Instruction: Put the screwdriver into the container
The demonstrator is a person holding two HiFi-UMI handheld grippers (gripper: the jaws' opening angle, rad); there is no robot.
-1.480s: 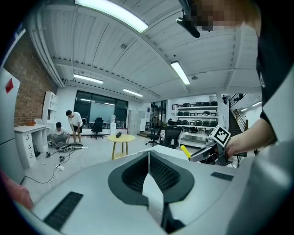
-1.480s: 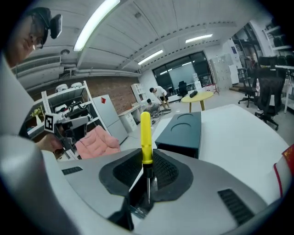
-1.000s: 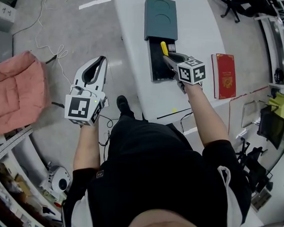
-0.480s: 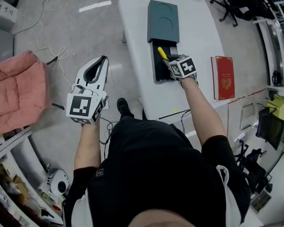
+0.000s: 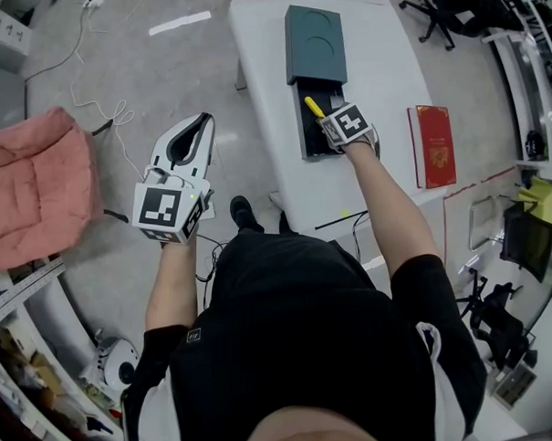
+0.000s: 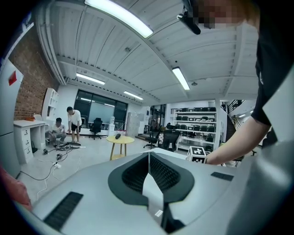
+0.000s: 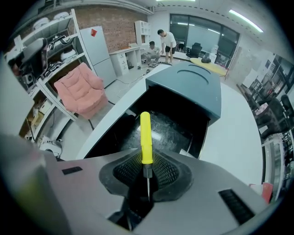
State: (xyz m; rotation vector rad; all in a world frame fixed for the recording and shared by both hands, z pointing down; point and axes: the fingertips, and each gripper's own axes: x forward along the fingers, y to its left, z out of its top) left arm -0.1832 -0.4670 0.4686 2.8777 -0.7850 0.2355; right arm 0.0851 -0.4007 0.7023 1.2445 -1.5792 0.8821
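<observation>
1. Right gripper view: the right gripper (image 7: 146, 176) is clamped on the metal shaft of the screwdriver (image 7: 145, 137). The yellow handle points forward, over the open black inside of the container (image 7: 188, 87).
2. In the head view the container lies at the upper centre, on a white table (image 5: 392, 74). A red book (image 5: 435, 147) lies to its right.
3. The left gripper (image 6: 148, 158) has its jaws together with nothing between them. In the head view it is at the left, over the floor.
</observation>
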